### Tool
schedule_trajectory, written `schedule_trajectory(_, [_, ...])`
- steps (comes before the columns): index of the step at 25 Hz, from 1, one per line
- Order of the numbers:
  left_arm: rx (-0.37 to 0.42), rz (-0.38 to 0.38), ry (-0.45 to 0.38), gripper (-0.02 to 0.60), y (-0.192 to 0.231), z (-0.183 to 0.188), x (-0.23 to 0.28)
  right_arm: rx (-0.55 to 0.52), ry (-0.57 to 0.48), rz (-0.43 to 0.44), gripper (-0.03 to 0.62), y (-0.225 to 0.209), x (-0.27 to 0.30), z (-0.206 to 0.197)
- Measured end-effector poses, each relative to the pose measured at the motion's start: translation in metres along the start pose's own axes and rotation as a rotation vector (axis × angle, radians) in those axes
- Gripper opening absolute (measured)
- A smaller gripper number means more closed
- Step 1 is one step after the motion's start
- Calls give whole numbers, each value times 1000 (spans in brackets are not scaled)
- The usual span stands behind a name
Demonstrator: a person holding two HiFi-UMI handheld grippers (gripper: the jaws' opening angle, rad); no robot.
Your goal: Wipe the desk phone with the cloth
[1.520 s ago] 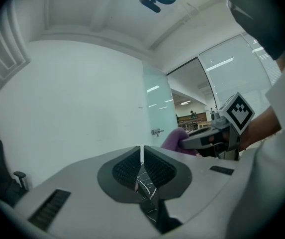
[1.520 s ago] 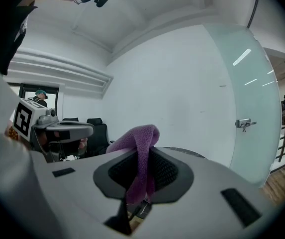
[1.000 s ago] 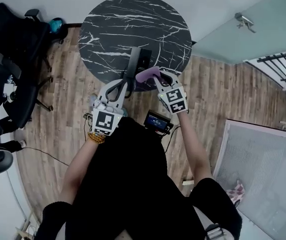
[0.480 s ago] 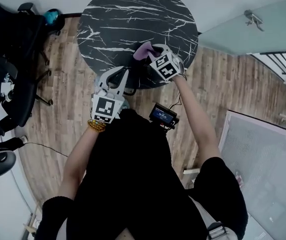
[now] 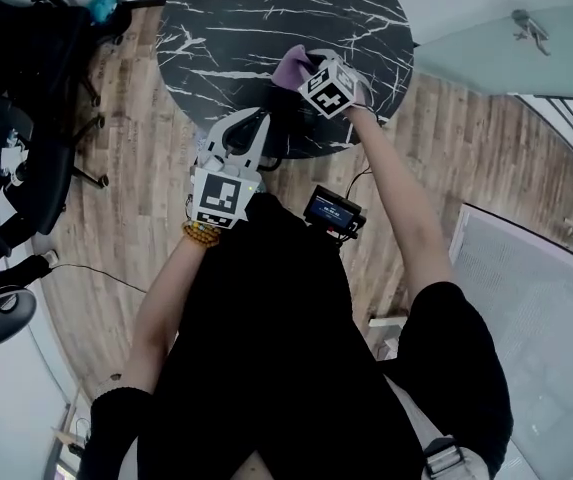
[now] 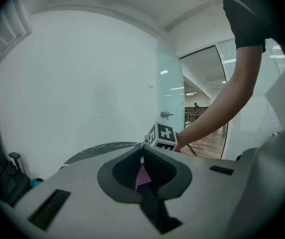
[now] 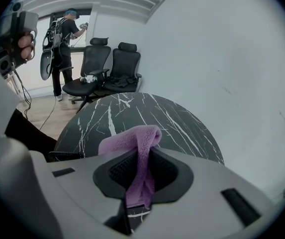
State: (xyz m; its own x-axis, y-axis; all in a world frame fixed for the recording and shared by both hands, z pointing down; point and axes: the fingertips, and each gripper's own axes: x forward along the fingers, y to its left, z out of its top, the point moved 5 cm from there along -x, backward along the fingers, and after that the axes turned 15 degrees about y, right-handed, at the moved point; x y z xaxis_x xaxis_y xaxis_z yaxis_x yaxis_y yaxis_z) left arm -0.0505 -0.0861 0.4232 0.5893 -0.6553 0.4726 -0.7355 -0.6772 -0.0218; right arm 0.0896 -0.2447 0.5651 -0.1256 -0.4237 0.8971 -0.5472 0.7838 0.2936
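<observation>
Right gripper view: the right gripper [image 7: 143,156] pinches the purple cloth [image 7: 130,139] over the marble table [image 7: 132,113]. Only the left gripper view shows the left gripper [image 6: 143,152] jaws together, empty.

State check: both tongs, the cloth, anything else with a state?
left tongs: shut, nothing between them
right tongs: shut on the cloth, held above the round table
cloth: pinched mid-length, free end folded over past the jaws
waist screen: lit
desk phone: can't pick it out
</observation>
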Motion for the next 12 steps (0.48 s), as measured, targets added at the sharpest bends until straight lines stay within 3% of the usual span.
schedule_trajectory(8, [-23, 26, 13, 29, 3, -10, -2, -109, 44, -66, 67, 9, 18, -1])
schedule_trajectory(12, [-27, 24, 4, 29, 3, -9, -5, -90, 39, -88, 67, 10, 23, -4])
